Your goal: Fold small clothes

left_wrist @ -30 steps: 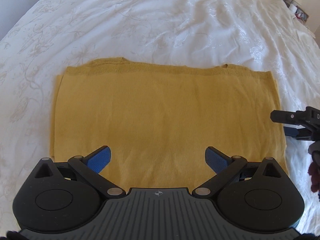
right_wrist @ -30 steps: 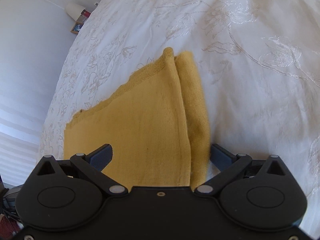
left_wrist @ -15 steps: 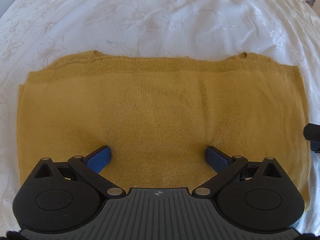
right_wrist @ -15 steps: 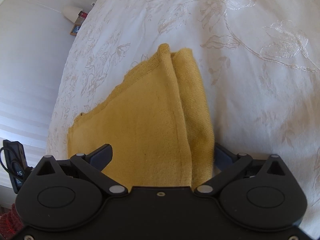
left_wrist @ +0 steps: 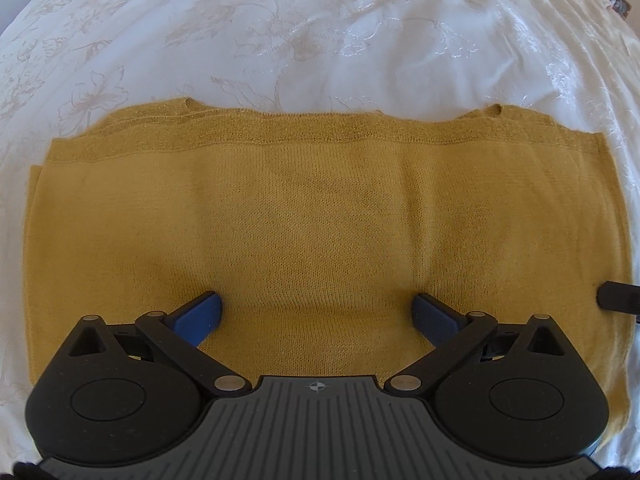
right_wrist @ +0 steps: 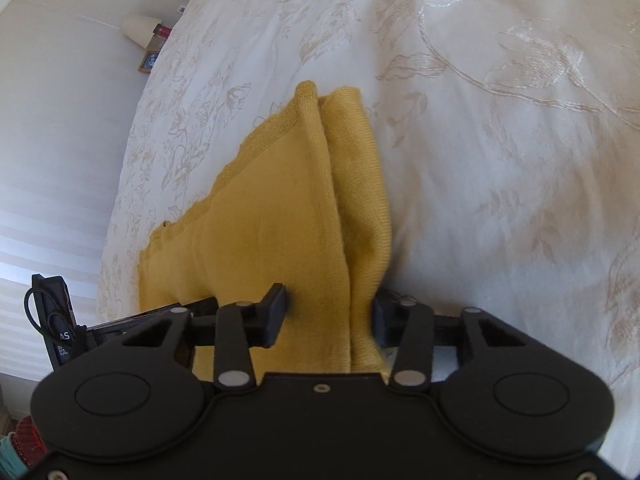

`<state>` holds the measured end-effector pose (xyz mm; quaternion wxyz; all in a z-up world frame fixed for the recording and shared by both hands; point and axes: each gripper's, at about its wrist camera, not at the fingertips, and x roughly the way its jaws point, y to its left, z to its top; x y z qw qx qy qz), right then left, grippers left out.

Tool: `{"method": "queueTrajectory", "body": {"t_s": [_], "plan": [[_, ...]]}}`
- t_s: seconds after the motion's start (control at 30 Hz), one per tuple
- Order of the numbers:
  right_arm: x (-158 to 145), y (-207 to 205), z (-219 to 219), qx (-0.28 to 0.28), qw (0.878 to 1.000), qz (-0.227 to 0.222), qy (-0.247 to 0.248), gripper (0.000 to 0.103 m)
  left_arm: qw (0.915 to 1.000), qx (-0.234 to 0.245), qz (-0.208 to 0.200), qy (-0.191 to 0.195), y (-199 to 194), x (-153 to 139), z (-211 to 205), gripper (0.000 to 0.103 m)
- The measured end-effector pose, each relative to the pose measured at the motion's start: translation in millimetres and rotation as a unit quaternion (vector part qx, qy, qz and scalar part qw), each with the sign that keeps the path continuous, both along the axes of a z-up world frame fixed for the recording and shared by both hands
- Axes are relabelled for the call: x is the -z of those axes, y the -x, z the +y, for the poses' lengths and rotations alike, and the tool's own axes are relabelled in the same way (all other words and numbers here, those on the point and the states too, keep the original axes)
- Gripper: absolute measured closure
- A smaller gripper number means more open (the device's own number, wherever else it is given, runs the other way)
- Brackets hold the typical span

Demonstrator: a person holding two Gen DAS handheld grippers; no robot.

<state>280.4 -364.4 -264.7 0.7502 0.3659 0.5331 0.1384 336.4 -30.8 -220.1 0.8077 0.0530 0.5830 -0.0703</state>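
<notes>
A mustard-yellow knitted garment lies folded flat on the white bed. My left gripper is open, its blue pads wide apart over the garment's near edge. In the right wrist view the same garment shows end-on with its layered right edge. My right gripper has its fingers partly closed around that edge, with cloth between them and a gap still showing. A black tip of the right gripper shows at the right edge of the left view.
The white embroidered bedspread surrounds the garment. In the right wrist view a bedside lamp and small items stand past the bed's far edge, and the left gripper's black body shows at lower left.
My left gripper has moved lower and closer onto the garment. My right gripper's fingers have narrowed around the garment's right edge.
</notes>
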Motion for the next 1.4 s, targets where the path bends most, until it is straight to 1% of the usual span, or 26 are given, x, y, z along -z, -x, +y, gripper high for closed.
{"method": "queueTrajectory", "body": {"t_s": [0.1,0.13,0.27,0.4,0.53,0.67,0.8,1.0,1.13,1.23,1.4], "plan": [[-3.9,1.3,1.9,-0.006,1.000,0.003,0.009,0.074,1.0000,-0.002,-0.001,-0.002,0.0,-0.2,-1.7,0.000],[-6.4,1.2,4.3,-0.010,1.000,0.004,0.018,0.075,1.0000,-0.003,-0.002,-0.003,0.3,-0.2,-2.1,0.000],[-13.2,-1.9,12.1,-0.016,0.999,0.008,0.041,0.077,1.0000,-0.005,-0.006,-0.003,1.9,-0.1,-2.9,0.000],[-17.2,-3.0,15.5,-0.014,0.998,0.013,0.053,0.077,0.9999,-0.002,-0.011,0.000,4.8,0.8,-1.5,0.000],[-22.3,-2.8,18.9,-0.016,0.997,0.014,0.069,0.077,1.0000,0.002,-0.006,0.005,3.3,0.3,1.4,0.000],[-28.5,-4.1,27.5,-0.018,0.996,0.014,0.089,0.078,0.9999,0.007,0.001,0.011,-0.3,-6.6,4.4,0.000],[-35.4,-5.6,34.7,-0.018,0.994,0.014,0.105,0.078,0.9998,0.013,-0.014,0.003,7.2,-20.9,13.6,0.002],[-46.2,-6.0,47.8,-0.008,0.993,0.013,0.117,0.078,0.9994,0.002,-0.033,-0.005,23.5,-39.4,46.0,0.002],[-58.4,-6.2,57.0,0.000,0.993,0.010,0.120,0.079,0.9995,-0.013,-0.030,0.000,33.1,-43.0,81.0,0.002],[-70.7,-8.1,72.0,0.001,0.993,0.004,0.119,0.079,0.9993,-0.022,-0.029,0.006,38.2,-47.6,106.4,0.002],[-90.4,-15.5,110.4,-0.011,0.994,-0.012,0.109,0.079,0.9989,-0.037,-0.022,0.017,43.9,-57.3,145.6,0.002]]}}
